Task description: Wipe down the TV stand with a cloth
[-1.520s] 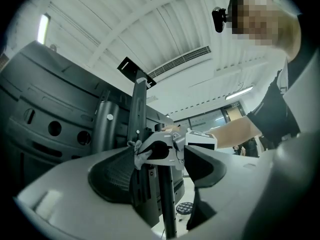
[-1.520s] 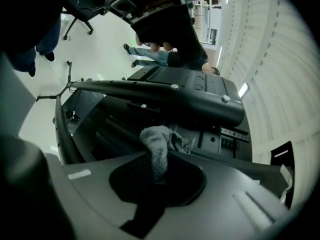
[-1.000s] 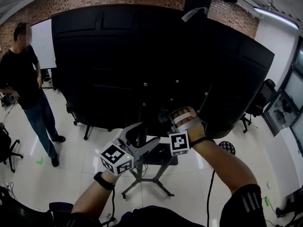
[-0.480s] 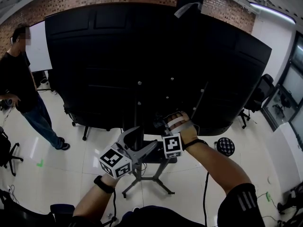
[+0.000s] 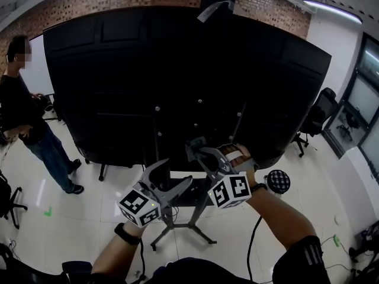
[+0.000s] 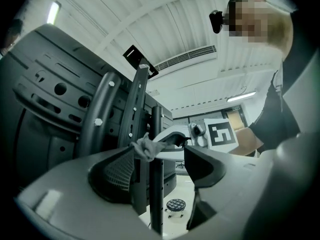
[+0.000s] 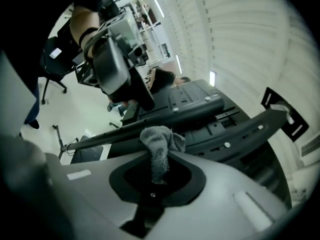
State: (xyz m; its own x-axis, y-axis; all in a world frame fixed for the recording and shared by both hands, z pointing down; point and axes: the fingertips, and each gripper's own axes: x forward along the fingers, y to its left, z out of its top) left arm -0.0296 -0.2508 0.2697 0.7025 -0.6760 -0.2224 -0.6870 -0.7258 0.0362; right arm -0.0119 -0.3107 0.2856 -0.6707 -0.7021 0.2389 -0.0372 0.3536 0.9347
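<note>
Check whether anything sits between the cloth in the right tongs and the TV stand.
Nothing visible does. The cloth, clamped in the right tongs, is right up at the stand's bar. The left tongs hang open off to the side, not between.

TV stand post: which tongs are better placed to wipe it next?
Right, probably. The right tongs are shut on the grey cloth, right at the post. The left tongs stand open around that post, without cloth.

Both arms are reaching forward; the left gripper point(image 5: 173, 176) is gaping, and the right gripper point(image 5: 196, 148) is pinching a cloth point(image 7: 160, 143).
</note>
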